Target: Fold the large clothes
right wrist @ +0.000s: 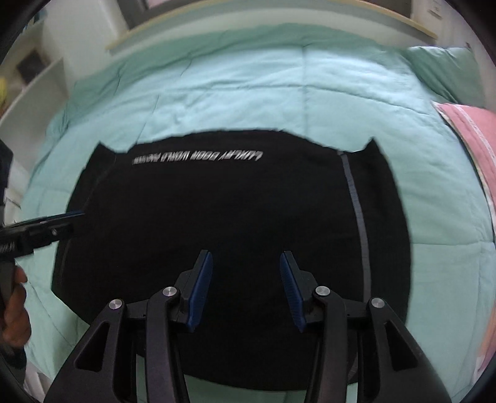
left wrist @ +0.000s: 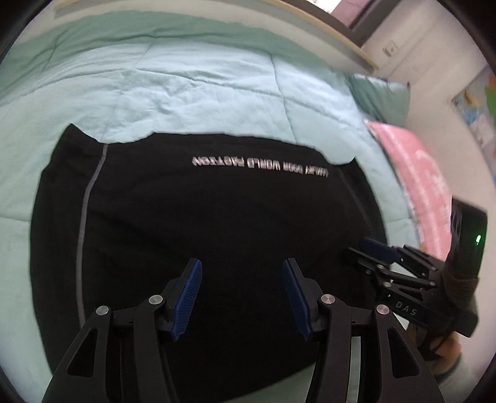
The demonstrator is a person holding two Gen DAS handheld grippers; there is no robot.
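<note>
While the black garment (left wrist: 201, 223) lies spread flat on the mint-green quilt (left wrist: 192, 90) of a bed, both grippers are held above it with nothing between their blue-padded fingers (left wrist: 187, 299). The left gripper (left wrist: 241, 297) is seen with its fingers parted over the near half of the cloth, and the right gripper (right wrist: 245, 291) is likewise parted and empty, clear of the fabric. A line of pale lettering (right wrist: 198, 157) is printed near the garment's far edge (it reads upside down from both views), and a grey stripe (right wrist: 356, 214) runs down one side. Beside the bed's right edge a pink cloth (left wrist: 415, 173) is laid, with a green pillow (left wrist: 381, 96) beyond it, both well apart from the garment. A pale headboard edge (right wrist: 279, 21) is seen past the quilt, and white shelving (right wrist: 34, 93) at the left. A hand (right wrist: 15, 310) is visible on the left gripper's handle. Nothing lies on top of the garment.
</note>
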